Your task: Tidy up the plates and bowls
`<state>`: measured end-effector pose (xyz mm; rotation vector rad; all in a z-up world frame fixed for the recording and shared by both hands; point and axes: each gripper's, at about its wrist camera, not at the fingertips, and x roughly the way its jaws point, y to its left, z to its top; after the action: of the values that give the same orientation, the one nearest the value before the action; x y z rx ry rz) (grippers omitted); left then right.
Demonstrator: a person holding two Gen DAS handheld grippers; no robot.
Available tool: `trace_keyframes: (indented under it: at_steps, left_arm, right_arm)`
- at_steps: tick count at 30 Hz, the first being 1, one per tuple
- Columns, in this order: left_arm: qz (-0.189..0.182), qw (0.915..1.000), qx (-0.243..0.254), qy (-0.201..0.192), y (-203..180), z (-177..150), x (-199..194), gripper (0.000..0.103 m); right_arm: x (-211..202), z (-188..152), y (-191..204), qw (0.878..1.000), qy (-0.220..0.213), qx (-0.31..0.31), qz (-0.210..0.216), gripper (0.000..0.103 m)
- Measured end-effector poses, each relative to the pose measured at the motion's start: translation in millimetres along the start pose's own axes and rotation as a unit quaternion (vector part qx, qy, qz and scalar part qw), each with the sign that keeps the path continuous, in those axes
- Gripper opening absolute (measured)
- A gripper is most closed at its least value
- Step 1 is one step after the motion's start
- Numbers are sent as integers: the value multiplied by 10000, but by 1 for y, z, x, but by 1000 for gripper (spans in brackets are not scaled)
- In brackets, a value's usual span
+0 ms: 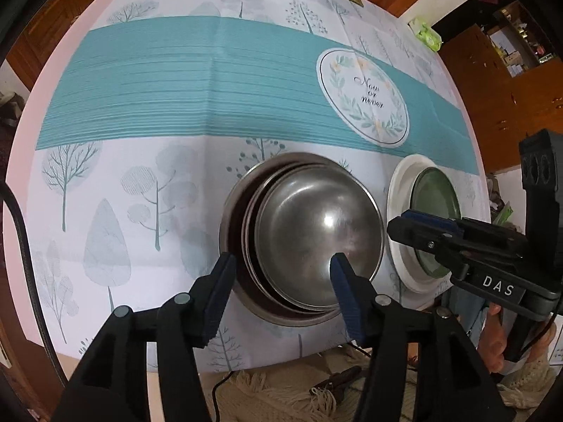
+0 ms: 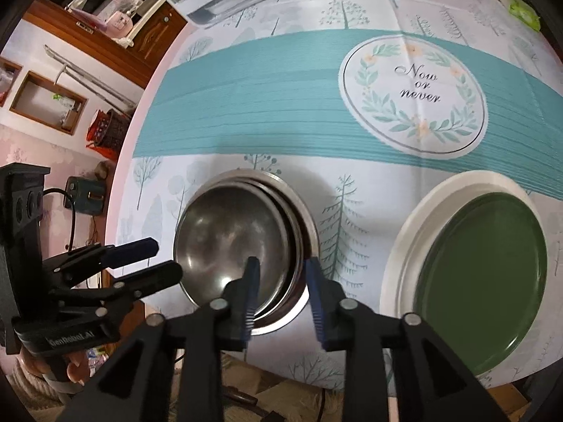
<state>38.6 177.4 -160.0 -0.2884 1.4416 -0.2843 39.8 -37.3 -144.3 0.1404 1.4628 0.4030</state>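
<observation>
Wooden cabinets (image 1: 499, 81) (brown) line pale walls (image 2: 31, 147).

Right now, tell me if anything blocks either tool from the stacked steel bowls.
Nothing visible does. The left tool straddles the near rim of the steel bowls, jaws open around it. The right tool does the same on the opposite side.

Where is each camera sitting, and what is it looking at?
Left wrist: rides the left gripper, looking steeply down at the nested steel bowls; its open jaws straddle the near rim, and the right gripper and hand show at right.
Right wrist: rides the right gripper, looking down at the same steel bowls and the green plate on a white plate; the left gripper shows at left.
Shared: bowls, plates, tree-print tablecloth.
</observation>
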Motion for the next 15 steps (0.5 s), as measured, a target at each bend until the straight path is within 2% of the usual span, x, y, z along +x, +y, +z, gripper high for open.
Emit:
trace_keyframes:
  at_steps: [6, 11, 15]
  left_arm:
    - [-85, 9998, -83, -142, 4, 6, -9, 57]
    - [-40, 9994, -30, -338, 3, 7, -16, 68]
    - [13, 9991, -11, -426, 3, 9, -18, 68]
  right_arm:
    - [-8, 2, -3, 9999, -163, 7, -56, 29]
    - [-14, 0, 1, 9994, -309, -73, -147, 29]
    - [-18, -3, 7, 9984, -468, -191, -270, 29]
